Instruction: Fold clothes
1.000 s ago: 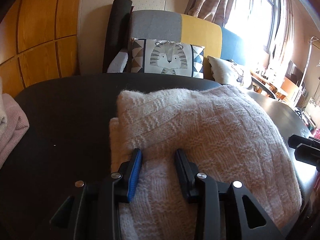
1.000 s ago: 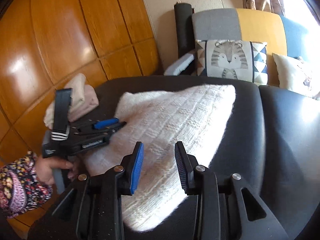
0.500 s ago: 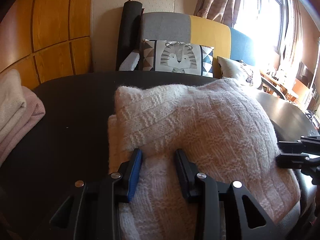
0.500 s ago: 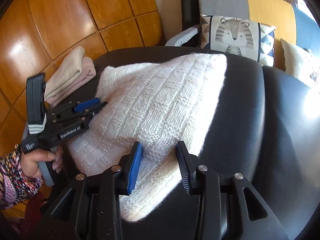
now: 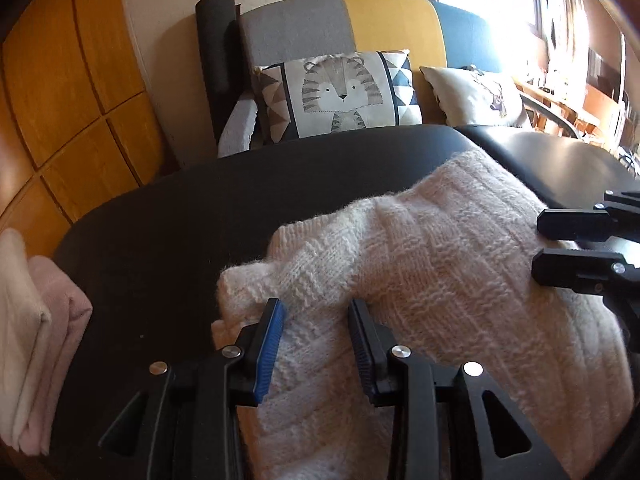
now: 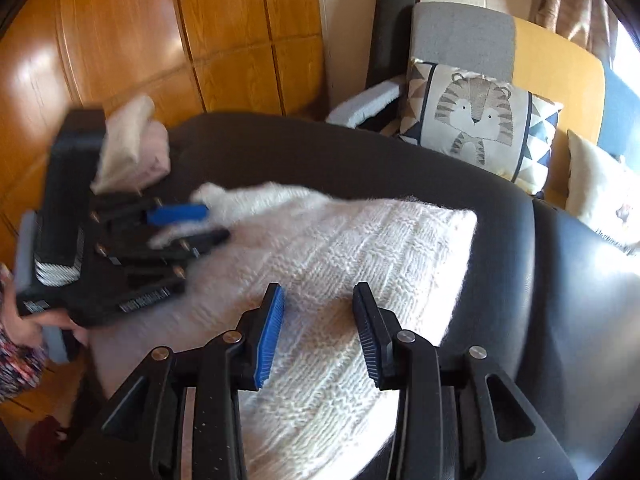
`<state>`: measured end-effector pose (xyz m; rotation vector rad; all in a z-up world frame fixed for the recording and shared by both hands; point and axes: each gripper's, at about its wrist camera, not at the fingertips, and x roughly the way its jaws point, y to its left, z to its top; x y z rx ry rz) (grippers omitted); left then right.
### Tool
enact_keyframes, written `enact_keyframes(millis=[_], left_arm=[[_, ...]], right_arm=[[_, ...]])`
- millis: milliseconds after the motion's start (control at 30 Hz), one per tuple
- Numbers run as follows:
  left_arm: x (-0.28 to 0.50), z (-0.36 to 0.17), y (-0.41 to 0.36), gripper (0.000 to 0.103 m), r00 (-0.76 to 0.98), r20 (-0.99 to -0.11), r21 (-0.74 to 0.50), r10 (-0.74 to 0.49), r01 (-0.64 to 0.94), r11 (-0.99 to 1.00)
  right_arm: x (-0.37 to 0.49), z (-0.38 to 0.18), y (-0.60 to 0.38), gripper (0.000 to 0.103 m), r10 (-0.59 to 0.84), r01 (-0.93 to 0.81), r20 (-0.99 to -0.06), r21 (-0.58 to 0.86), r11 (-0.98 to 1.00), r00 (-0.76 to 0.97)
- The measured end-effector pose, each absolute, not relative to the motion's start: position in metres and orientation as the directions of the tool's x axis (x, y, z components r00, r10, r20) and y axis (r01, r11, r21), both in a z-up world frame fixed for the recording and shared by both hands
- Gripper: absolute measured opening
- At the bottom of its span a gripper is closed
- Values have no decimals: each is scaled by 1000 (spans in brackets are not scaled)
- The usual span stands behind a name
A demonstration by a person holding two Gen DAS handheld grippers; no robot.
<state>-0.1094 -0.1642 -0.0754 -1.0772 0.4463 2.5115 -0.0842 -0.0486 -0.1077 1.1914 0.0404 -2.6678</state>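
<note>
A cream knitted sweater (image 5: 440, 272), folded into a thick bundle, lies on the black table (image 5: 160, 240). My left gripper (image 5: 316, 308) is shut on the bundle's near left end, knit bunched between its pads. In the right wrist view the left gripper (image 6: 214, 224) is blurred, with white knit caught between its fingers and a corner lifted. My right gripper (image 6: 318, 292) straddles the right end of the sweater (image 6: 360, 248), shut on the thick fold. From the left wrist view the right gripper (image 5: 538, 246) enters at the right edge with knit between its fingers.
A pile of folded pink and cream clothes (image 5: 36, 320) (image 6: 132, 148) sits at the table's left edge. Behind the table stands a sofa with a tiger cushion (image 5: 344, 92) (image 6: 472, 112). Wooden wall panels (image 5: 60, 100) stand at the left. A person's hand (image 6: 24, 328) holds the left gripper.
Both grippers have shifted with the sweater still between their fingers. Its left end has lifted and bunched up. The folded pile has come further into the left wrist view.
</note>
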Motion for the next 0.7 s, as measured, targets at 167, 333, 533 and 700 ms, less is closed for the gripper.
enact_keyframes(millis=[167, 333, 533, 700], left_arm=[[-134, -90, -190, 44, -611, -737, -37, 289, -391, -920], [-129, -87, -189, 46, -618, -733, 12, 284, -430, -903], [-109, -65, -217, 45, -601, -698, -160, 389, -399, -903], [-70, -55, -232, 45, -639, -633, -195, 438, -415, -888]], right_arm=[[-86, -119, -44, 41, -199, 163, -732, 121, -979, -652], [-74, -113, -35, 42, -235, 146, -691, 186, -972, -683], [-40, -92, -22, 42, -351, 163, -583, 350, -922, -733], [-8, -89, -48, 42, -387, 261, -592, 290, -921, -707]])
